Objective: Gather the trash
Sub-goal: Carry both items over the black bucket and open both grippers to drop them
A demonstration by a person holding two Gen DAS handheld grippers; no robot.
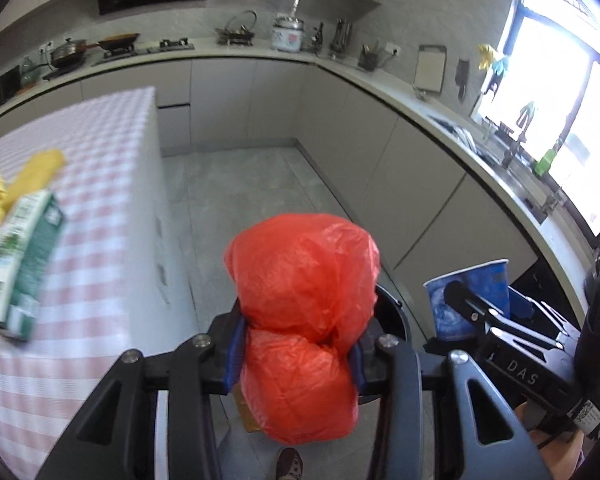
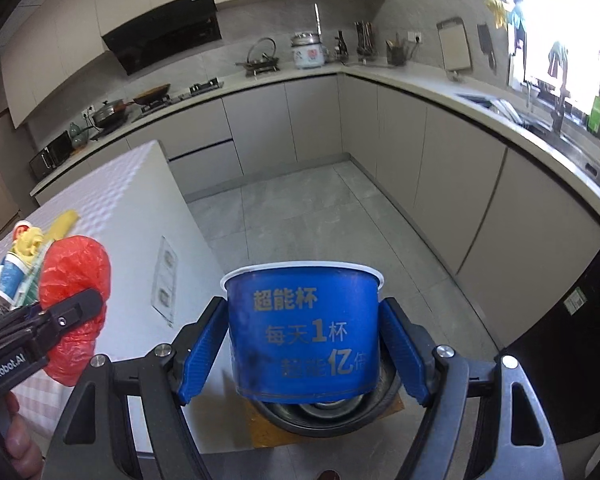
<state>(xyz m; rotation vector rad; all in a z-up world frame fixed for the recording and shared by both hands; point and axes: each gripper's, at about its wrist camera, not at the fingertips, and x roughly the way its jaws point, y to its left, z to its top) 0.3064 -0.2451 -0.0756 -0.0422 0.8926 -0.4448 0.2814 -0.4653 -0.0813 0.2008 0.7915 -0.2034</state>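
Observation:
My left gripper (image 1: 298,354) is shut on a crumpled red plastic bag (image 1: 304,296) and holds it in the air beside the table. The bag also shows in the right wrist view (image 2: 76,280). My right gripper (image 2: 302,344) is shut on a blue paper cup (image 2: 304,328) with gold lettering, held above a round black bin (image 2: 332,412) on the floor. The cup shows in the left wrist view (image 1: 470,296) to the right of the bag. The bin's rim (image 1: 396,316) shows behind the bag.
A table with a pink checked cloth (image 1: 84,184) stands at left, bearing a green carton (image 1: 20,264), yellow wrappers (image 1: 32,176) and a small blue-and-white cup (image 2: 10,280). Kitchen counters (image 1: 380,84) run along the back and right. Grey tiled floor (image 1: 236,188) lies between.

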